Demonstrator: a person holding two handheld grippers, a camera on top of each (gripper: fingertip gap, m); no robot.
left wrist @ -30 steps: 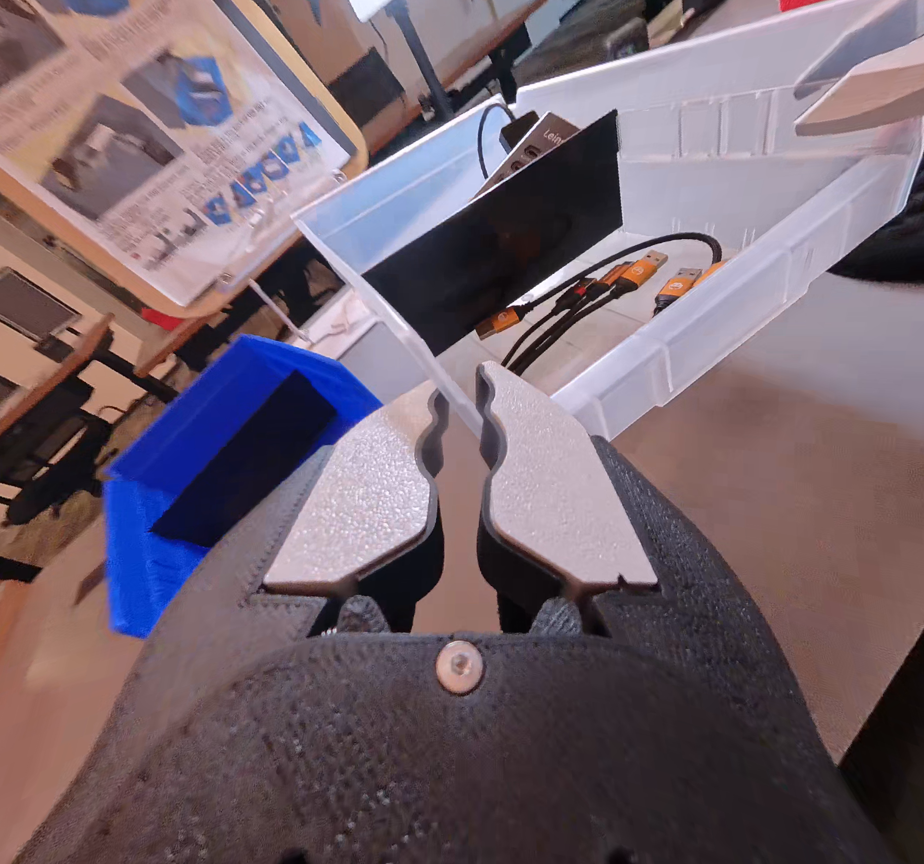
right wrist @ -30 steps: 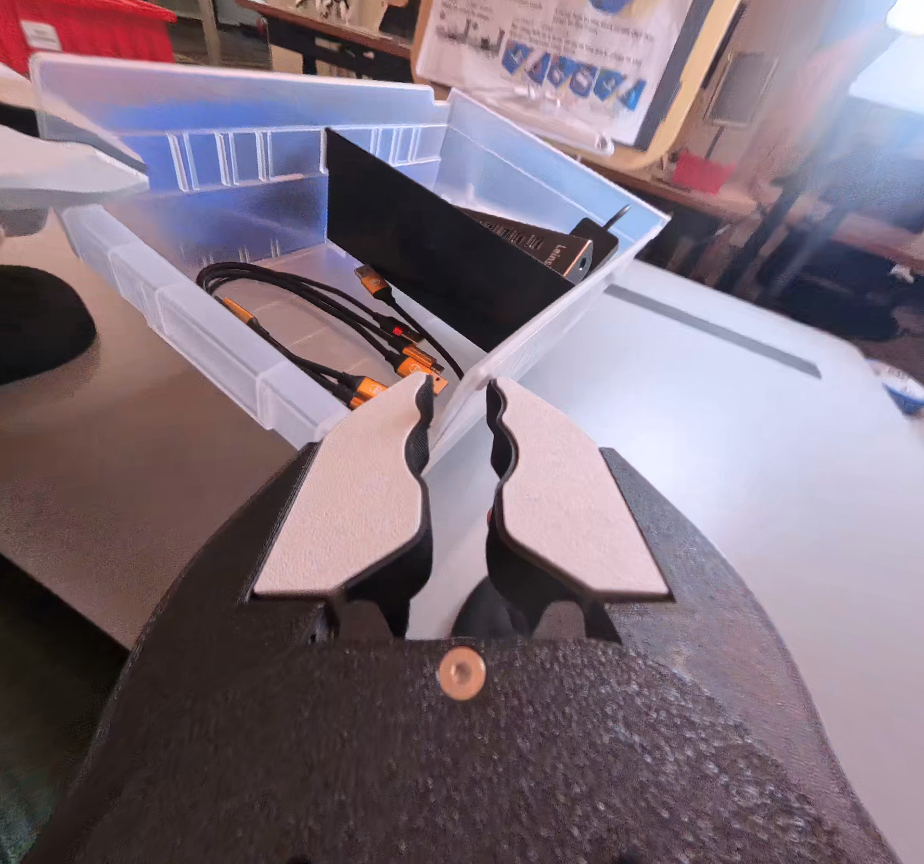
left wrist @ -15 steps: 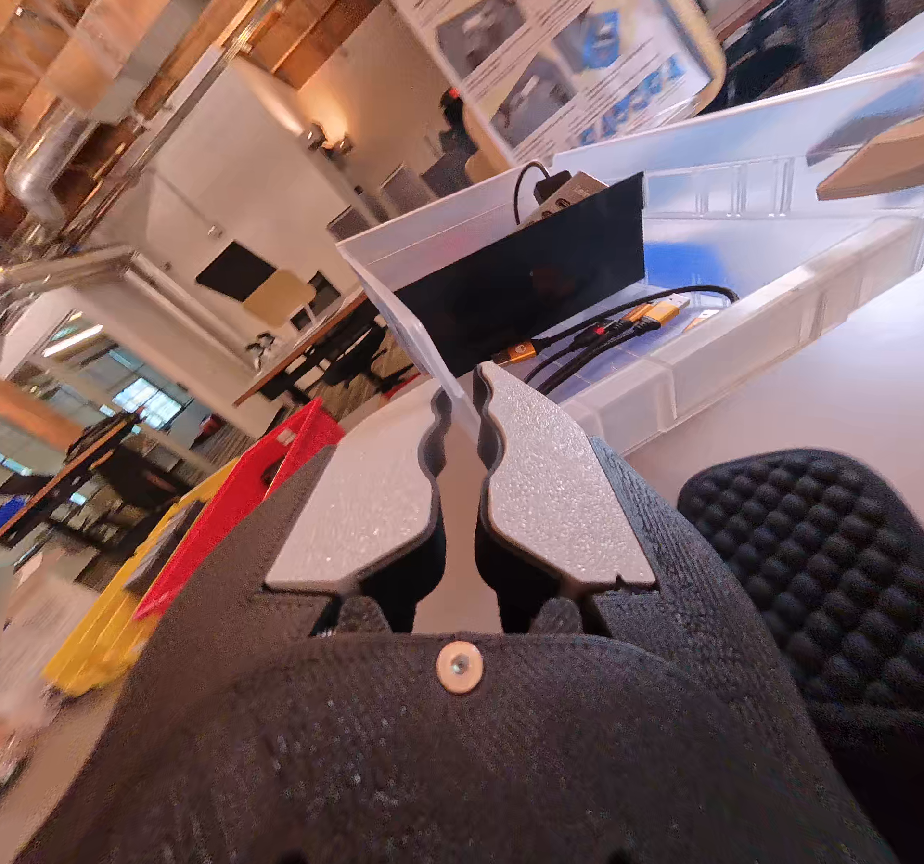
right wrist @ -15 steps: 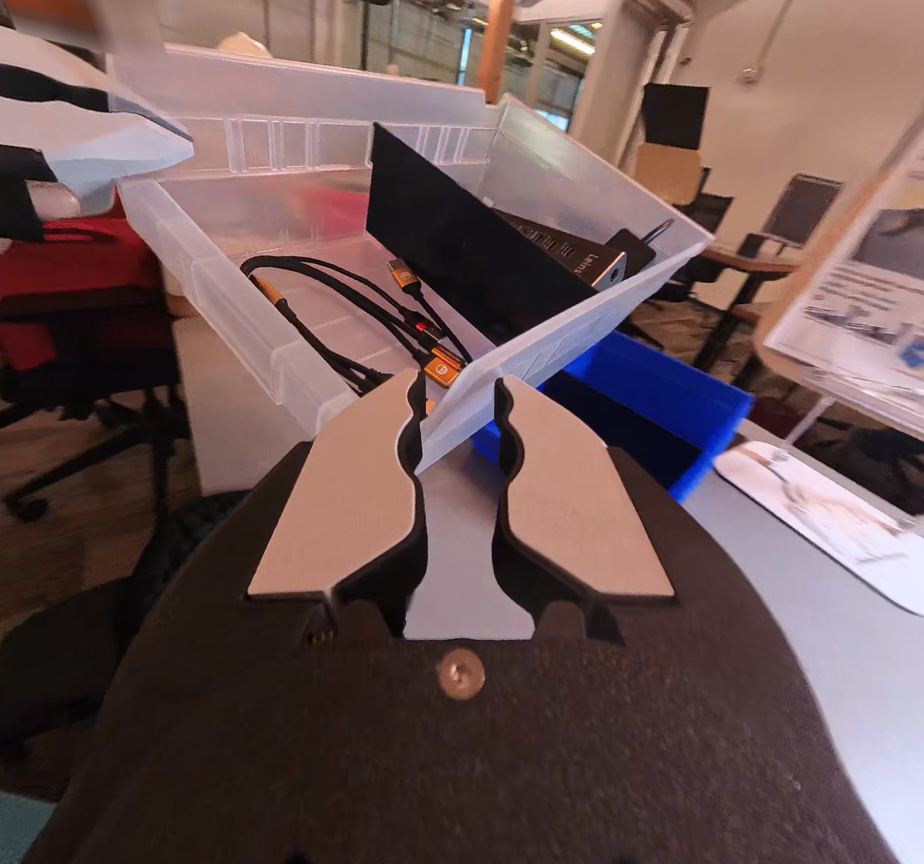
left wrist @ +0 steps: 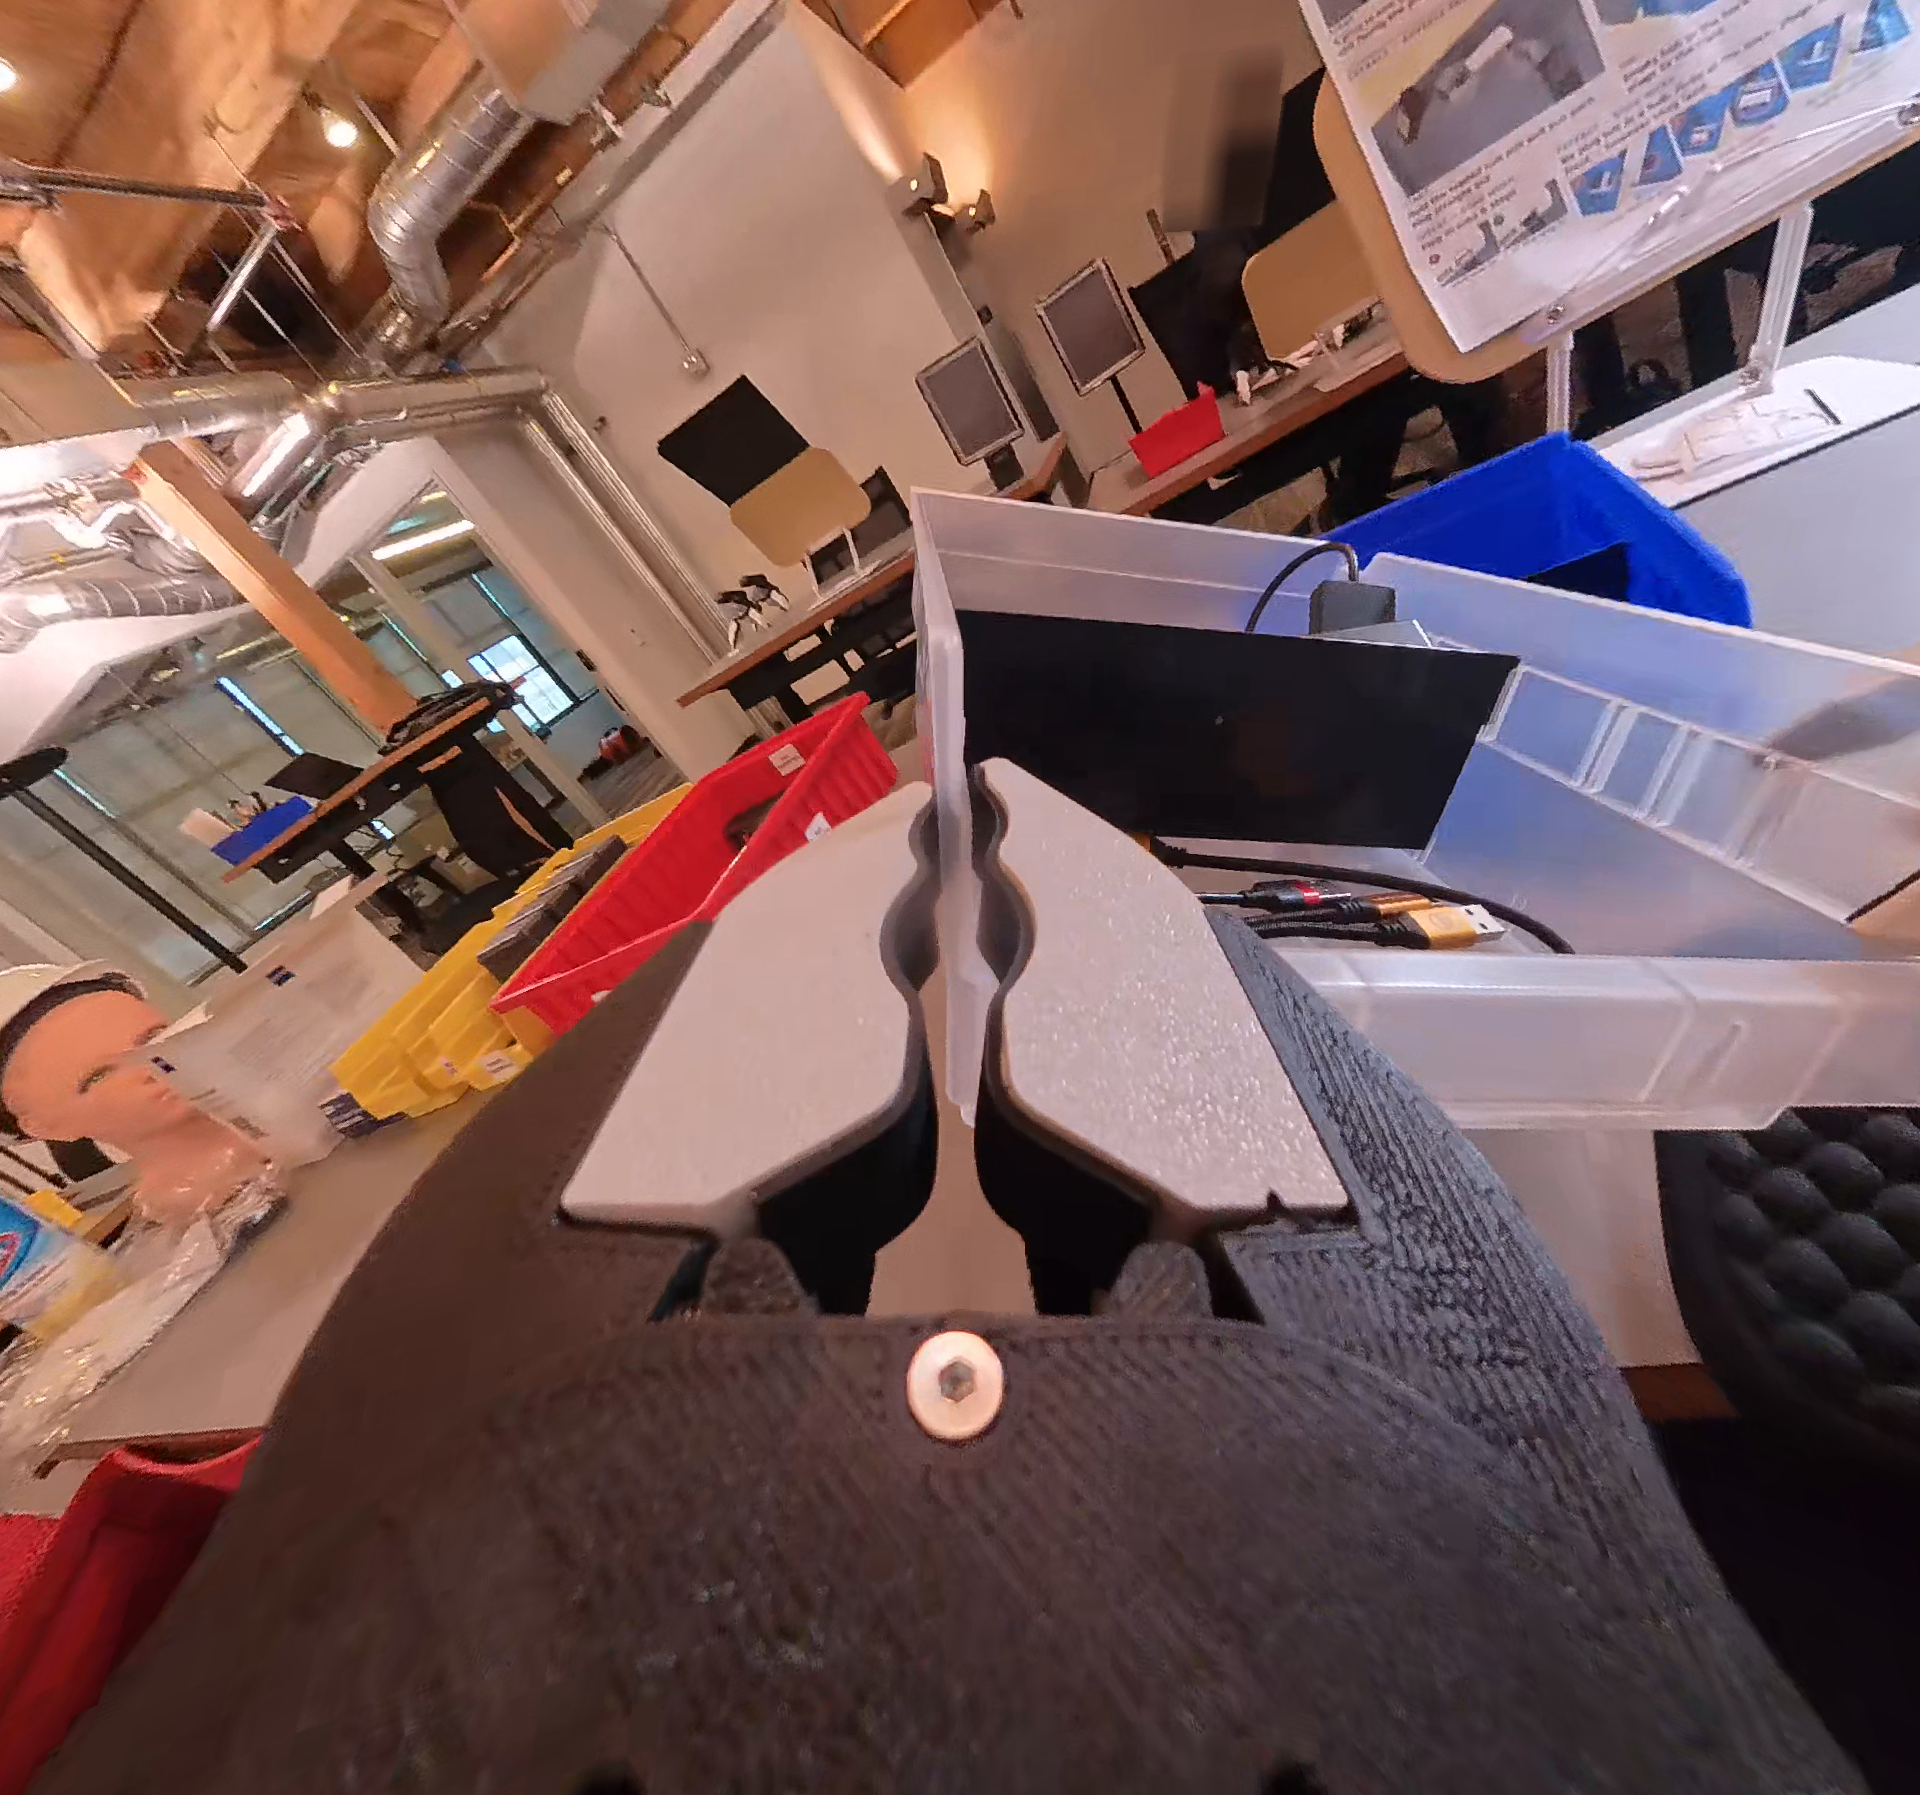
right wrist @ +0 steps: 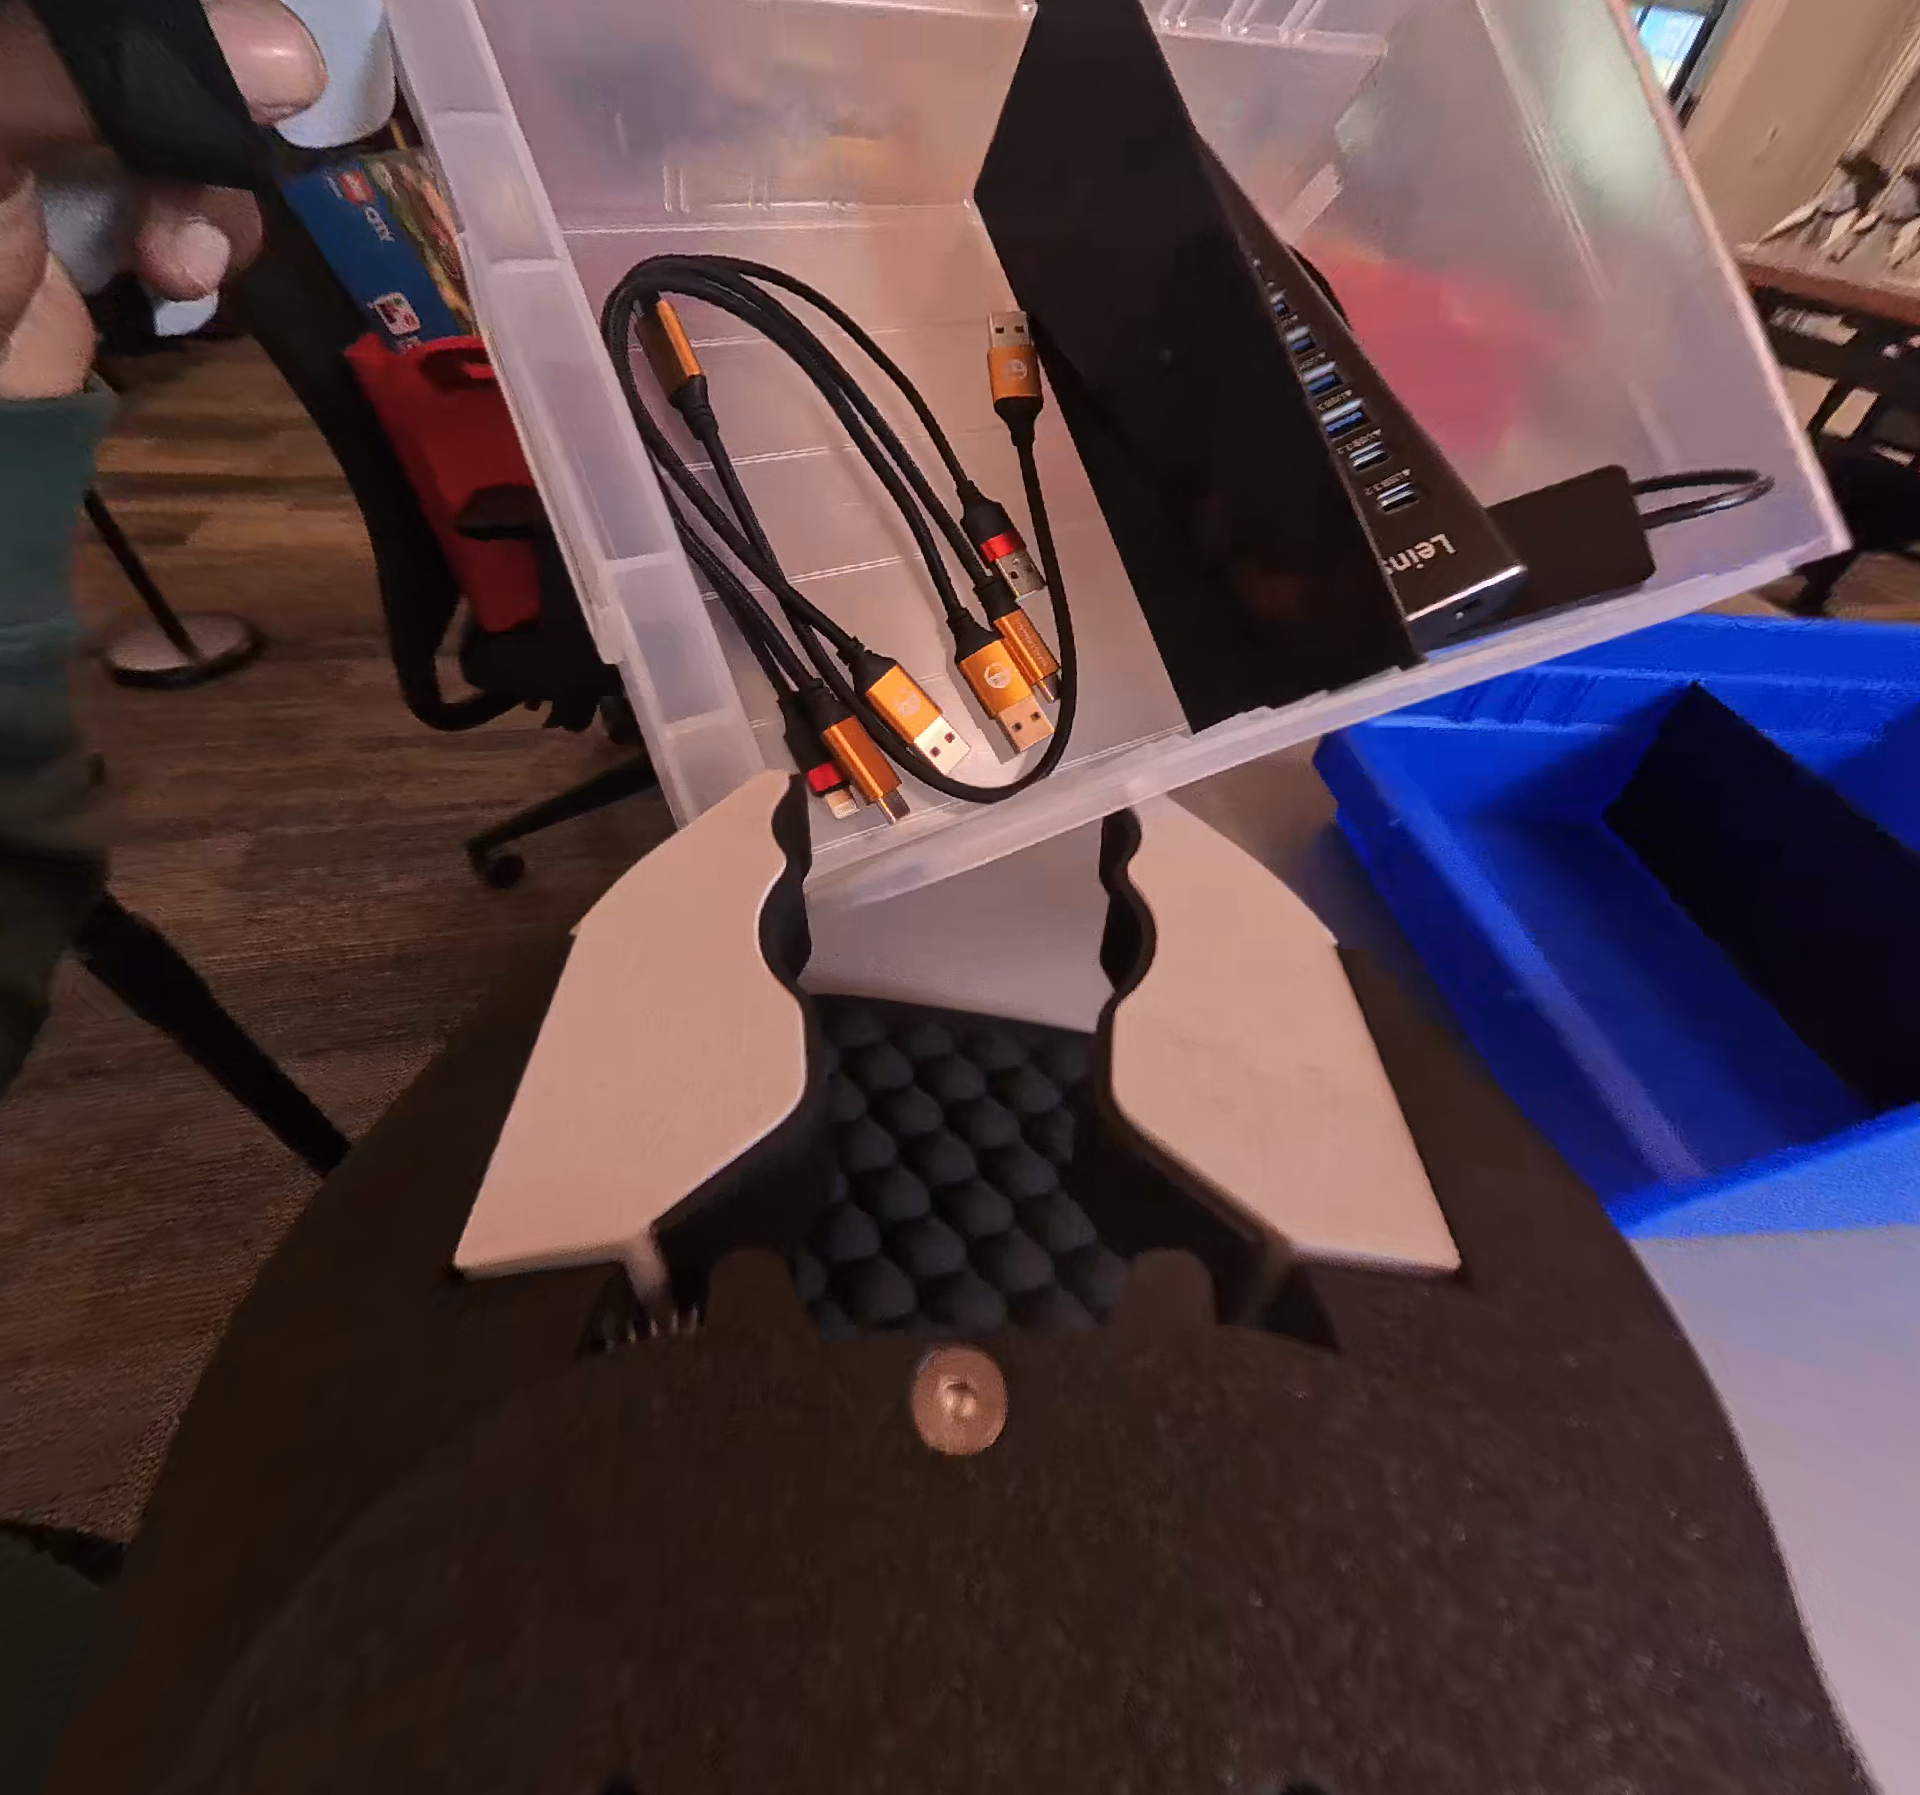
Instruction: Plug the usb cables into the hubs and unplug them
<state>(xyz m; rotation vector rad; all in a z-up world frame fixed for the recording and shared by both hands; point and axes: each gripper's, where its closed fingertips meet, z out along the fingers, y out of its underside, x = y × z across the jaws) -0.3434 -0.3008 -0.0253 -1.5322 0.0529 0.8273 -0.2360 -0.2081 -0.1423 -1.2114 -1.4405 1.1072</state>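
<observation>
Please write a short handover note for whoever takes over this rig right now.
Left gripper: shut on the side wall of the clear bin.
Right gripper: open at the bin's near edge, holding nothing.
Cables: loose in the bin's left compartment, none plugged in.
Hub: right compartment, behind the black divider, ports empty.
Blue bin: beside the clear one.
Done: no plugging visible.
Left: plug each cable into the hub, then unplug.

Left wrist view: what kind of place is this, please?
Probably an open workshop or lab office: exposed metal ducts under a wooden ceiling, work desks with monitors, and red and yellow parts bins on a table.
</observation>
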